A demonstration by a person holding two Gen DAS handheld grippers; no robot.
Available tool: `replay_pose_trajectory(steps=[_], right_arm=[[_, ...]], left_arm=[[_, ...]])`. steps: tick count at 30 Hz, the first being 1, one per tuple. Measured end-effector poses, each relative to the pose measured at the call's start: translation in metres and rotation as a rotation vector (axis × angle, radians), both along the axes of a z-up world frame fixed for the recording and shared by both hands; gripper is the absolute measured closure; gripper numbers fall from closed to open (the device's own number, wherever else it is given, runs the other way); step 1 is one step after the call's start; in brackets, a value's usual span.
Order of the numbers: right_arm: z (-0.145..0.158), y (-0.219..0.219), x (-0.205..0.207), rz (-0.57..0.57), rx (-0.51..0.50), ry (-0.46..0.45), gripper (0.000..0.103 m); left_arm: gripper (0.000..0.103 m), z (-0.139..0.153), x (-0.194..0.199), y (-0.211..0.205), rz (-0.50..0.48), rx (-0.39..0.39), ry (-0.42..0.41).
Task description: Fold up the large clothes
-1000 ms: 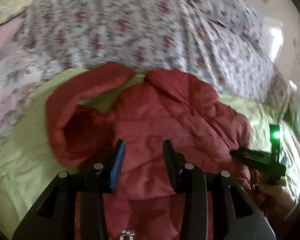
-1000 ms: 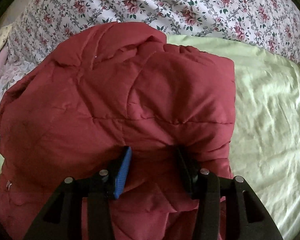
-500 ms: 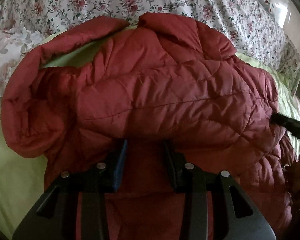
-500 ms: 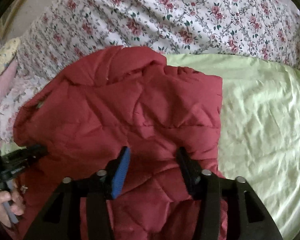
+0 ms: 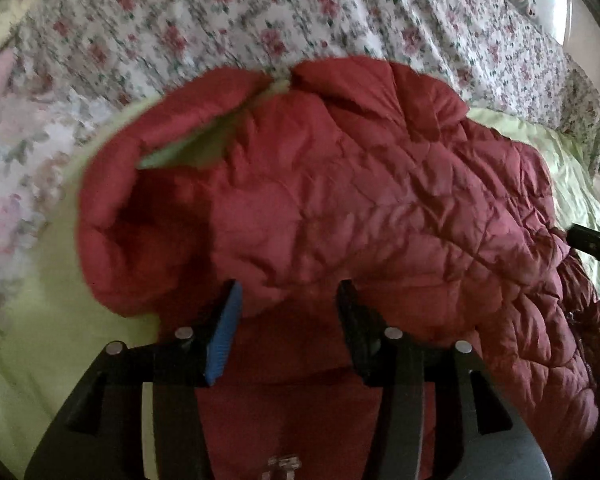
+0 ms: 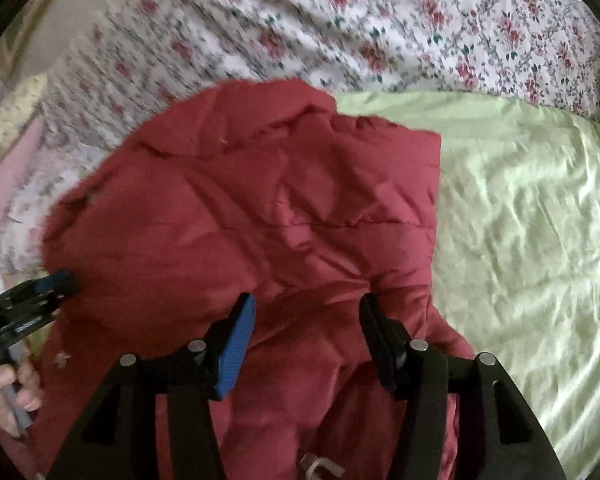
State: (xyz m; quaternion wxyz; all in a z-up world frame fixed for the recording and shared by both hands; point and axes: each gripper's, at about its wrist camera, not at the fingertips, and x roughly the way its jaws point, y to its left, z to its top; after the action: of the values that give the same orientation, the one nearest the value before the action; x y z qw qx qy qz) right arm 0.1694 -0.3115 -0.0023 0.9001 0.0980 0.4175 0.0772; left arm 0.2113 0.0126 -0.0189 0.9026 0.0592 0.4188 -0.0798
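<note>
Blue pad on one finger of the left gripper, black finger opposite. Jaws stand apart; red jacket fabric fills the gap between them, but no pinch is visible, so contact with the fabric can't be confirmed. Same layout on the right gripper: blue pad on one side, black on the other, fingers apart, jacket cloth bunched up between and under them.

Red quilted jacket lies on a pale green sheet, spread across the middle of both views. In the left wrist view one sleeve curves round in a loop at the jacket's far left, with a patch of green sheet showing through the gap. Collar area sits at the far edge, next to a floral blanket. Jacket's near edge hangs over the left gripper's fingertips in a thick fold.

Right wrist view: jacket has a straight right edge against open green sheet; floral blanket runs behind it. Left gripper pokes in at the jacket's left edge, with the person's hand on its handle. In the left wrist view the right gripper's tip shows at the jacket's right edge. Both views are motion-blurred toward the far side.
</note>
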Motion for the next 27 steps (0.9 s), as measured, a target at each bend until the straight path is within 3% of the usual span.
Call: replay_pose_trajectory(steps=[3,5,7,14,21,25,27], right_arm=[[0.009,0.002,-0.014,0.036,0.046,-0.037,0.047],[0.013,0.003,-0.020,0.054,0.090,-0.075,0.047],[0.016,0.005,-0.027,0.084,0.125,-0.134,0.047],[0.021,0.003,-0.035,0.118,0.160,-0.197,0.044],[0.005,-0.002,-0.026,0.087,0.159,-0.103,0.041],[0.001,0.006,-0.026,0.104,0.129,-0.097,0.041],[0.001,0.009,-0.027,0.113,0.116,-0.102,0.041]], left_arm=[[0.051,0.017,0.006,0.010,0.047,0.039,-0.041],[0.038,0.025,0.017,0.014,0.096,0.099,-0.060],[0.034,0.032,0.031,0.016,0.136,0.150,-0.069],[0.034,0.033,0.076,0.026,0.195,0.217,-0.052],[0.034,0.010,0.130,0.021,0.216,0.304,-0.005],[0.035,-0.011,0.159,0.026,0.240,0.335,0.052],[0.053,-0.017,0.169,0.034,0.253,0.312,0.077]])
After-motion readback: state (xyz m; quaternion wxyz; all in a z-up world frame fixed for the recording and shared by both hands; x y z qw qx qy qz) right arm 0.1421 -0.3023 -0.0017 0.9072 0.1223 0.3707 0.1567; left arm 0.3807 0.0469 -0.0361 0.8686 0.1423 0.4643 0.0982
